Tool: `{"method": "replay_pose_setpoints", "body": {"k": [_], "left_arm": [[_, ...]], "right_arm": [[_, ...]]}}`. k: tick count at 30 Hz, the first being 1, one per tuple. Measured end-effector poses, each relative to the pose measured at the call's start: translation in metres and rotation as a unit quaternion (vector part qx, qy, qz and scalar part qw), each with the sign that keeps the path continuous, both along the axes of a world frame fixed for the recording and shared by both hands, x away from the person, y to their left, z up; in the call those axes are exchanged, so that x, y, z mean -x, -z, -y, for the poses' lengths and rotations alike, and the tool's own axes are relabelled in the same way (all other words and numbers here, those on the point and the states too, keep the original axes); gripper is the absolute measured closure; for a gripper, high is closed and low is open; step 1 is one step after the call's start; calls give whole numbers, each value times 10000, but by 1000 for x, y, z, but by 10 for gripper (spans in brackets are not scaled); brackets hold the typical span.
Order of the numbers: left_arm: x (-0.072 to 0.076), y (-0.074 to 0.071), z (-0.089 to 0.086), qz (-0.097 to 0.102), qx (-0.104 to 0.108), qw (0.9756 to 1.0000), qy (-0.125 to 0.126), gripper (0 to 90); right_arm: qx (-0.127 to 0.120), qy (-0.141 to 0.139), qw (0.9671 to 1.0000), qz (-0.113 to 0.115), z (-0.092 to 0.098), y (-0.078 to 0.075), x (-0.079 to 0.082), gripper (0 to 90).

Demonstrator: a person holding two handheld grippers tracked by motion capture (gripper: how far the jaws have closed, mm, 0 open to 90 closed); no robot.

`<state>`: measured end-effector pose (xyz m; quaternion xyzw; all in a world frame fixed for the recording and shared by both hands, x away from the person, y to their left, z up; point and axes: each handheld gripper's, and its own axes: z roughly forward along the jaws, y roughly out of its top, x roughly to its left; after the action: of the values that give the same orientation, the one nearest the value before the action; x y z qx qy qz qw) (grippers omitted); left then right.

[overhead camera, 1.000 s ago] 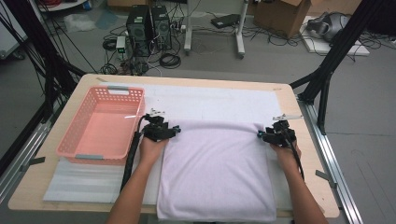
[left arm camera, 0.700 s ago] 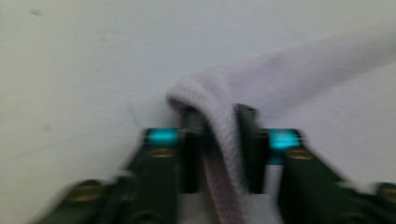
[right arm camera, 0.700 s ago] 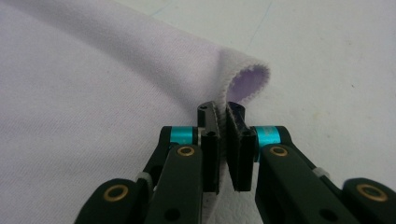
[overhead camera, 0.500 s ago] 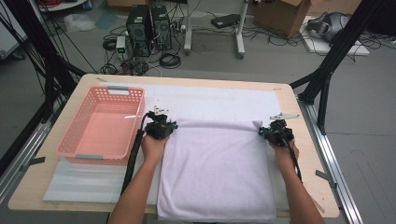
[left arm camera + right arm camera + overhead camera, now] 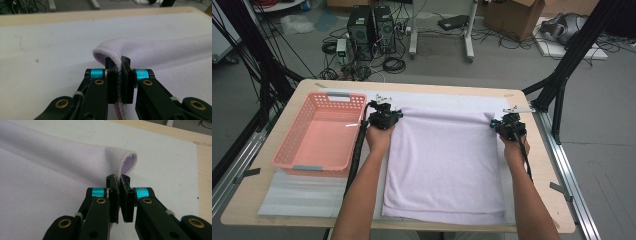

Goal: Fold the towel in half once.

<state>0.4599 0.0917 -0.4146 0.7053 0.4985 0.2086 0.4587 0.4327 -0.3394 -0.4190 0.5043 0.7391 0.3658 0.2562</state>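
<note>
OK, both tools clamped on towel corners: L tool (image 5: 119, 75), R tool (image 5: 120, 195), lavender towel (image 5: 444, 165). Fold underway; next I'd need an even lift w/ both, toward near edge.

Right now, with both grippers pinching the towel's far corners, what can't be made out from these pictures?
- High view: the jaws of the left gripper and right gripper are too small and sit under the gripper bodies.
- High view: the towel covers the mat beneath it.
- Left gripper view: the towel hem runs off the bottom edge between the jaws.
- High view: the pink basket has its near inner wall hidden by its own rim.
</note>
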Motion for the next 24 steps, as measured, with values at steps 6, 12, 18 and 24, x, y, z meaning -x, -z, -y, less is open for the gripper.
{"method": "replay_pose_setpoints", "body": {"k": [6, 12, 18, 24], "left_arm": [[-18, -6, -1, 100, 19, 9999, 7, 854], [-19, -2, -5, -2, 330, 9995, 3, 704], [-5, -12, -1, 27, 335, 9984, 460, 588], [26, -11, 0, 295, 316, 9969, 662, 533]], "right_arm": [[-59, 15, 10000, 78, -1, -4, -12, 869], [-71, 2, 9999, 77, -6, -10, -21, 809], [-178, -21, 9998, -35, -5, -13, -13, 603], [-76, -133, 9999, -28, -6, -21, 17, 601]]}}
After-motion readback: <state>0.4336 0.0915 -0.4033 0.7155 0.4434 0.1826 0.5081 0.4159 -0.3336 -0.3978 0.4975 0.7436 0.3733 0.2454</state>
